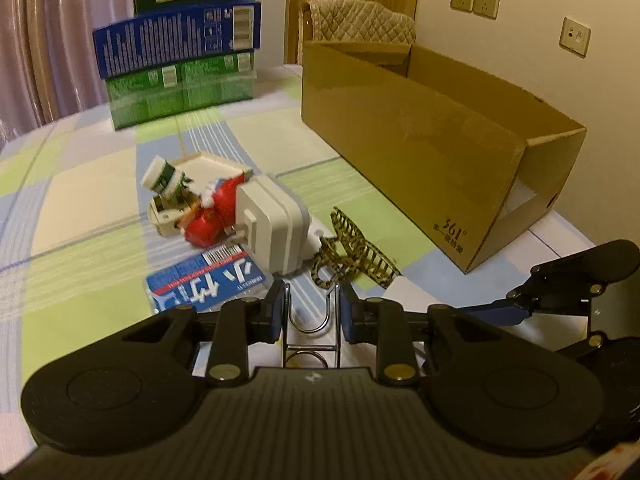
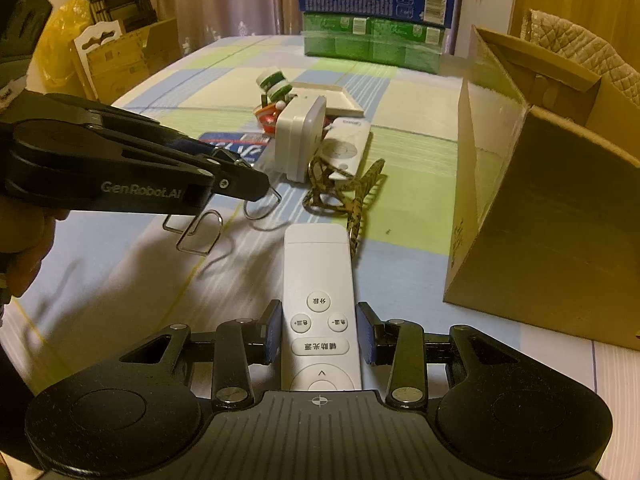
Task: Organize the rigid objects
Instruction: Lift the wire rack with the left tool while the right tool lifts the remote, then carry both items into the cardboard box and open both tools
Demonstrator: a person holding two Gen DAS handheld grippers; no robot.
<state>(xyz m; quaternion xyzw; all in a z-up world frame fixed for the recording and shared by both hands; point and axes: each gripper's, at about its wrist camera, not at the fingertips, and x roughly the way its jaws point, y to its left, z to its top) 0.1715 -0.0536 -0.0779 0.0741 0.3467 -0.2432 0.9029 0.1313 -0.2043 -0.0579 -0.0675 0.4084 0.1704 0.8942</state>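
Left gripper (image 1: 313, 312) with jaws closed on bent chrome wire rack (image 1: 311, 322), right gripper (image 2: 319, 338) clamping long white remote control (image 2: 318, 300), both lifted for tall open cardboard box (image 2: 552, 216) at two o'clock over checked bedsheet (image 2: 400, 264).

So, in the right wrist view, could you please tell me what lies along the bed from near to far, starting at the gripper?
right gripper → white remote → patterned hair claw → white adapter block → green-and-white figurine → stacked boxes
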